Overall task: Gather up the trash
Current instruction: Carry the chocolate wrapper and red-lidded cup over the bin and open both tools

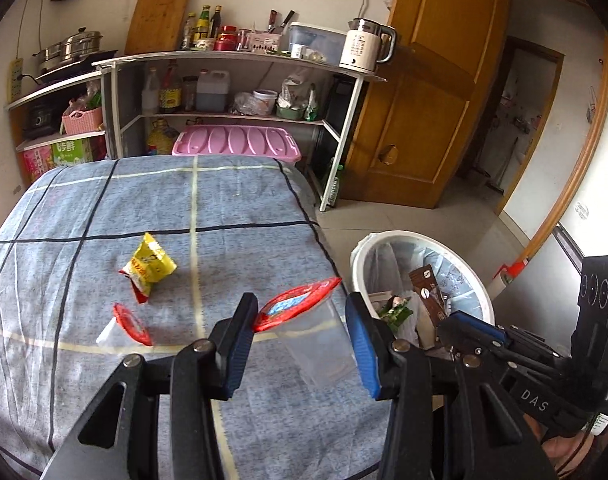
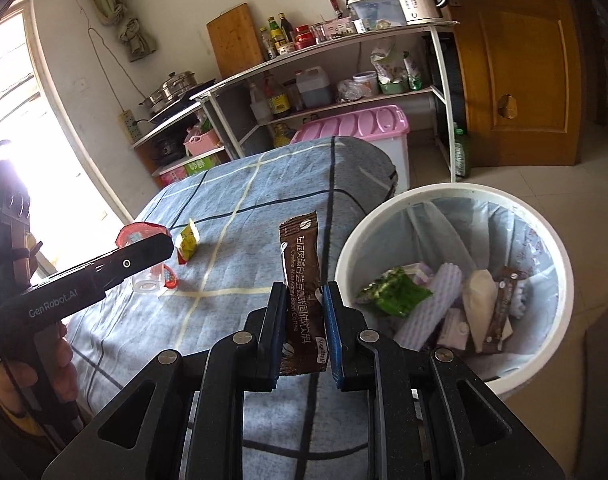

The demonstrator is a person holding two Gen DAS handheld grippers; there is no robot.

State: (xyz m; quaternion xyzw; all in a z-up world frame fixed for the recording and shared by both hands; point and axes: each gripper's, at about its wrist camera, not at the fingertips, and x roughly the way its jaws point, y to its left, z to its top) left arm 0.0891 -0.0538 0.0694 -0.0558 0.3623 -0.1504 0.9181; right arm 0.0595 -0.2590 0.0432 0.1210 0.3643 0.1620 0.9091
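My left gripper point(image 1: 302, 312) is shut on a clear plastic cup point(image 1: 319, 344) whose peeled red lid point(image 1: 296, 304) hangs at its mouth, held above the table's right edge. My right gripper point(image 2: 304, 288) is shut on a brown coffee sachet point(image 2: 300, 264) that stands upright, beside the white bin point(image 2: 383, 216). The left wrist view shows the right gripper point(image 1: 449, 322) and sachet point(image 1: 425, 284) over the bin point(image 1: 359, 264). Still lying on the checked cloth are a yellow packet point(image 1: 148, 266) and a second clear cup with a red lid point(image 1: 124, 326).
The bin, lined with a bag, holds several wrappers and stands on the floor at the table's right. Behind the table point(image 1: 224, 208) are metal shelves point(image 1: 232, 54) with bottles and a kettle, and a pink-lidded box point(image 1: 236, 140). A wooden door point(image 1: 423, 100) stands behind the bin.
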